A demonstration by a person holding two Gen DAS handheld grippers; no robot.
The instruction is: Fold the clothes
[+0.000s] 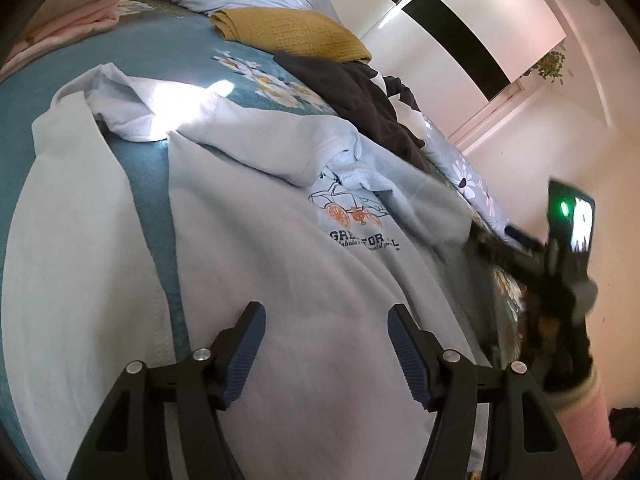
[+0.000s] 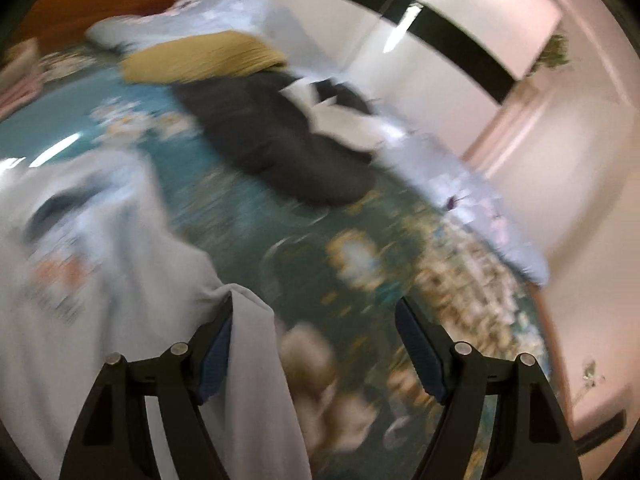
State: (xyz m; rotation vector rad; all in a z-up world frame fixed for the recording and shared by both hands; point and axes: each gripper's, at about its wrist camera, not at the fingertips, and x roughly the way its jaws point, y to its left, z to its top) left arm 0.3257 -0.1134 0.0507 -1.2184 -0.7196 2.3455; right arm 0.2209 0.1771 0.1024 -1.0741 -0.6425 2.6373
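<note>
White wardrobe doors (image 1: pixel 460 36) run along the far side of a bed (image 1: pixel 192 56) spread with a teal flowered cover. Everything below is placed from the pale blue shirt (image 1: pixel 280 280), which lies printed side up across the near half of the bed.

Beyond the shirt's collar end sit a dark garment (image 1: pixel 360 100) and, further on, a folded mustard knit (image 1: pixel 292 32). One sleeve (image 1: pixel 64 208) lies out to the shirt's left, with a strip of cover showing between it and the body.

The shirt's long axis runs from near the left tongs (image 1: pixel 326 350) up toward the collar. Those tongs hang just over the lower body of the shirt, pads apart, with nothing between them. The right tongs (image 2: pixel 314 356) are at the shirt's right edge. Their pads also stand wide apart, yet a fold of the shirt's cloth drapes over the left finger (image 2: pixel 218 354) and hangs down in front of it. That view is badly blurred, so I cannot tell whether the cloth is merely slung there or sliding off.

Judging by this, the right hand is the one in touch with the shirt. A fold across the body would carry that right edge leftward, across the long axis, toward the print (image 1: pixel 356 216). The shirt is not folded flat as it lies; the collar area is rumpled.
</note>
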